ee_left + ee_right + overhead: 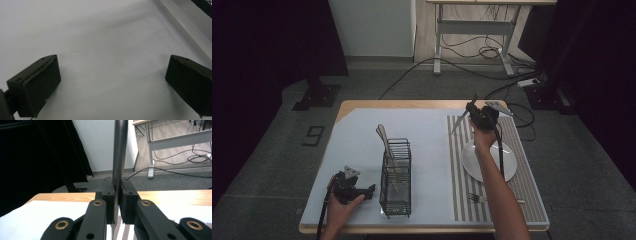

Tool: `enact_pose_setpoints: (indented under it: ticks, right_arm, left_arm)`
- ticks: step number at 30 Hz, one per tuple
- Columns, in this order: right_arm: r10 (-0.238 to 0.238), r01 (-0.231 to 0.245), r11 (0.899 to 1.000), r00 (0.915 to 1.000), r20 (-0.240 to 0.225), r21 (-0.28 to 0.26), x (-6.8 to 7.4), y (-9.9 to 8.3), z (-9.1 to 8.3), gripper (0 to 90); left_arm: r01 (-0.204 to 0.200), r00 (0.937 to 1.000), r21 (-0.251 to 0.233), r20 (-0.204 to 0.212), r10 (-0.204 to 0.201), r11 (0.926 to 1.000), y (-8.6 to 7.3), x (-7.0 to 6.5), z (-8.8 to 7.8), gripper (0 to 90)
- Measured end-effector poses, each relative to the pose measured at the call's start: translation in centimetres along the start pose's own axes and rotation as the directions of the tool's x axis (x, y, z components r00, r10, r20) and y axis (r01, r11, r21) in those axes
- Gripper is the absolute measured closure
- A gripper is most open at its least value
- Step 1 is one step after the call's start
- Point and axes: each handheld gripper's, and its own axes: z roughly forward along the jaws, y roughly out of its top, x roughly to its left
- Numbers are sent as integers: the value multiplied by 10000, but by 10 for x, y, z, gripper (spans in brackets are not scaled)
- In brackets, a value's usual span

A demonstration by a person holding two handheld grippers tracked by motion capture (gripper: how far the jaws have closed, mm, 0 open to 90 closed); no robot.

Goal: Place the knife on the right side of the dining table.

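While a knife [460, 119] is clamped in the right claw [472, 111] above the striped mat [517, 150], the left claw [371, 190] is rested wide open (nothing held); placement seems unfinished.

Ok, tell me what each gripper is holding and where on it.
The right gripper clamps a knife partway along its length. The left gripper is open, holding nothing.

Grey carpet floor [272, 150], white wall panel [372, 25], desk frame [472, 30], loose cables [477, 50].
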Motion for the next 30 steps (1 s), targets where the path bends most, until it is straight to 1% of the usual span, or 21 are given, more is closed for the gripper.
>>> enact_pose_setpoints:
  ticks: [5,7,8,9,11,12,13,14,15,17,19,24,26,27,30]
  right_arm:
    - [61,-62,9999,10000,41,129,-5,1,-2,829]
    - [106,-106,9999,9998,159,52,-10,-1,-4,821]
    - [106,-106,9999,9998,159,52,-10,-1,-4,821]
    - [248,-248,9997,9994,251,17,-14,-2,-6,816]
    - [272,-273,9996,9992,288,46,-16,-2,-7,814]
    - [398,-400,9992,9985,374,36,-21,-4,-9,807]
    - [398,-400,9992,9985,374,36,-21,-4,-9,807]
    - [445,-451,9989,9979,467,120,-25,-4,-10,801]
    - [445,-451,9989,9979,467,120,-25,-4,-10,801]
    - [503,-513,9986,9971,571,161,-31,-6,-12,793]
    - [534,-543,9984,9968,591,140,-33,-6,-12,791]
    - [686,-697,9975,9949,742,131,-41,-10,-15,779]
    - [808,-824,9965,9927,897,138,-46,-13,-16,768]
    - [808,-824,9965,9927,897,138,-46,-13,-16,768]
    - [929,-967,9949,9894,1116,293,-52,-14,-17,752]
  left_arm:
    - [-11,10000,6,-3,11,10000,0,0,0,0]
    - [-13,10000,5,1,13,10000,0,0,0,0]
    - [-2,10000,-4,-2,2,10000,0,0,0,0]
    - [-13,10000,4,-2,13,10000,0,0,0,0]
    - [-16,10000,4,-4,16,10000,0,0,0,0]
    - [-16,10000,3,-4,16,10000,0,0,0,0]
    - [-14,10000,4,-3,14,10000,0,0,0,0]
    - [-14,10000,4,-3,14,10000,0,0,0,0]
    - [-14,10000,4,-3,14,10000,0,0,0,0]
    - [-17,10000,1,-7,17,10000,0,0,0,0]
    - [-4,10000,-1,1,4,10000,0,0,0,0]
    - [-7,10000,-2,-1,7,10000,0,0,0,0]
    - [1,10000,-9,-3,-1,10000,0,0,0,0]
    - [1,10000,-9,-3,-1,10000,0,0,0,0]
    - [-9,10000,-2,-1,9,10000,0,0,0,0]
